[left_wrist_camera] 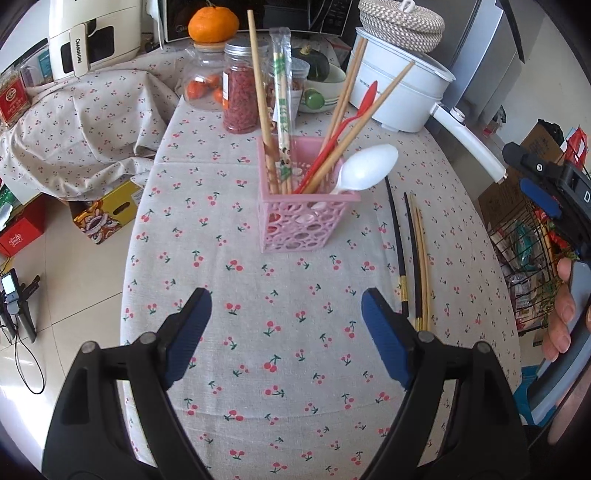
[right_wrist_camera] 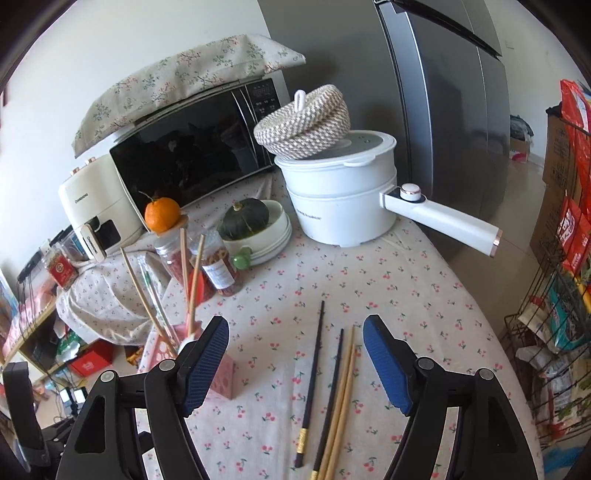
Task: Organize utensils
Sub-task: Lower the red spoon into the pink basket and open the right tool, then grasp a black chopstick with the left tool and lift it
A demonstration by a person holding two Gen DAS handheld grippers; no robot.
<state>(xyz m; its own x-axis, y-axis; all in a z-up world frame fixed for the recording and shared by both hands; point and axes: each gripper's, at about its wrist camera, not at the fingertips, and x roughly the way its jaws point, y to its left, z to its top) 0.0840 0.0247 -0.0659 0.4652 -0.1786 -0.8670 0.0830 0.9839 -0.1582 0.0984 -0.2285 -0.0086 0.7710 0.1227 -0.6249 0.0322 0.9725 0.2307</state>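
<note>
The loose chopsticks [right_wrist_camera: 332,387] lie flat on the worktop [right_wrist_camera: 424,295], directly ahead of your right gripper [right_wrist_camera: 295,365] and framed between its two fingers [right_wrist_camera: 386,369]: two dark ones with gold bands side by side, and two pale wooden ones just beside them toward the right finger, all pointing away from you. Those fingers stand wide apart with nothing between the pads, held above the chopsticks and not touching them. In the left wrist view the same chopsticks [left_wrist_camera: 410,258] sit just beyond and outside the right finger of your left gripper [left_wrist_camera: 286,332], whose fingers [left_wrist_camera: 188,332] are also spread wide and hold nothing, hovering over bare cherry-print cloth. Straight ahead of those left fingers, a little farther off, stands the pink holder [left_wrist_camera: 303,218], upright, already carrying several wooden chopsticks, a wrapped pair, a red spoon [left_wrist_camera: 354,114] and a white spoon [left_wrist_camera: 365,166] leaning toward the loose chopsticks. From the right wrist view that holder [right_wrist_camera: 192,365] is partly hidden behind the left finger. Beyond the holder are jars [left_wrist_camera: 240,92] and an orange [left_wrist_camera: 213,24]; past the chopsticks sits a white electric pot [right_wrist_camera: 340,199] with a woven basket [right_wrist_camera: 303,118] on its lid, and a microwave [right_wrist_camera: 192,151] behind.
</note>
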